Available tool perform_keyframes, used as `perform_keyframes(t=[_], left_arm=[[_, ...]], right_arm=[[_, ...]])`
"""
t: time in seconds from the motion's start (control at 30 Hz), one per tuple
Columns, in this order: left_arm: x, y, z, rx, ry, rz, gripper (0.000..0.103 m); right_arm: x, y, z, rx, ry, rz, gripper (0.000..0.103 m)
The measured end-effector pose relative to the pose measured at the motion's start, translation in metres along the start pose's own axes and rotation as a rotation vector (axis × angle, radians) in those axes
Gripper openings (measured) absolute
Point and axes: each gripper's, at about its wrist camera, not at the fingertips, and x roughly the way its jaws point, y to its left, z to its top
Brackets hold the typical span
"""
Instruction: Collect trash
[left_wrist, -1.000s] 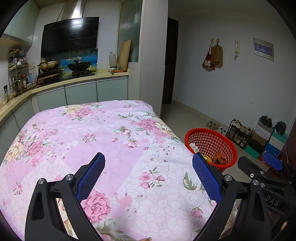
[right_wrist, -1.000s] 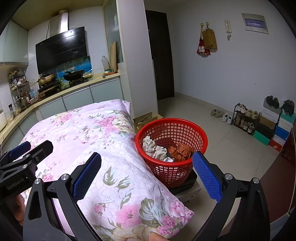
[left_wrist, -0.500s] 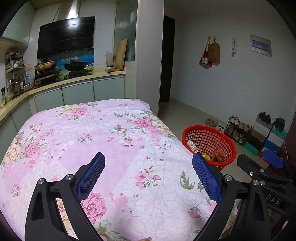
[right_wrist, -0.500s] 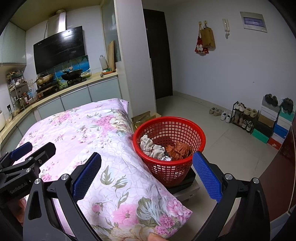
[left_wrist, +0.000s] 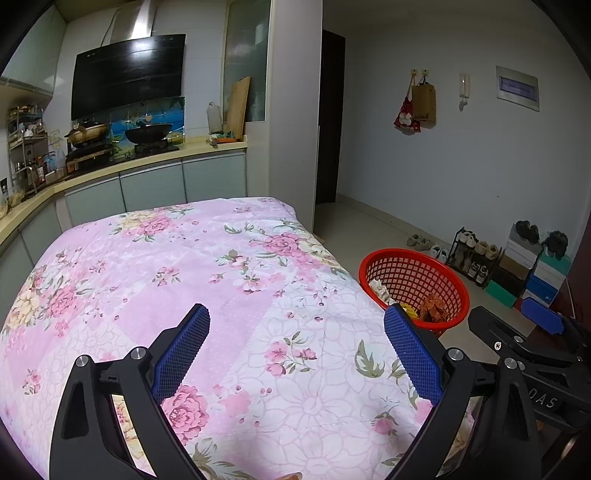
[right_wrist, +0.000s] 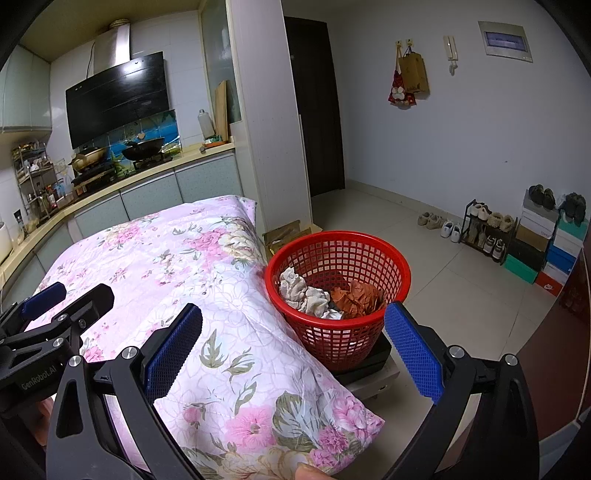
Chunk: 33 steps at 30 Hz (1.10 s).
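Right wrist view: crumpled trash (right_wrist: 325, 295) already sits in the red basket (right_wrist: 338, 334) beside the floral quilt (right_wrist: 192, 280), which shows no litter. Both my left gripper (left_wrist: 295, 350) and right gripper (right_wrist: 293, 347) have jaws spread, empty; collecting looks nearly finished.

left gripper (left_wrist: 295, 354) jaws spread over floral quilt (left_wrist: 221, 280), red basket (left_wrist: 413, 284) beside.

quilt (left_wrist: 236, 295) top bare, basket (right_wrist: 338, 280) mouth prob. unobstructed
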Motion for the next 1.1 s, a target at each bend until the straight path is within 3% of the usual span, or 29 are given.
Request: perform_keyframes(t=[1.1], left_arm=[[0.0008, -0.0041, 0.0011, 0.005, 0.000, -0.003, 0.092]], right_arm=[[0.0008, -0.0031, -0.0007, 0.004, 0.003, -0.004, 0.096]])
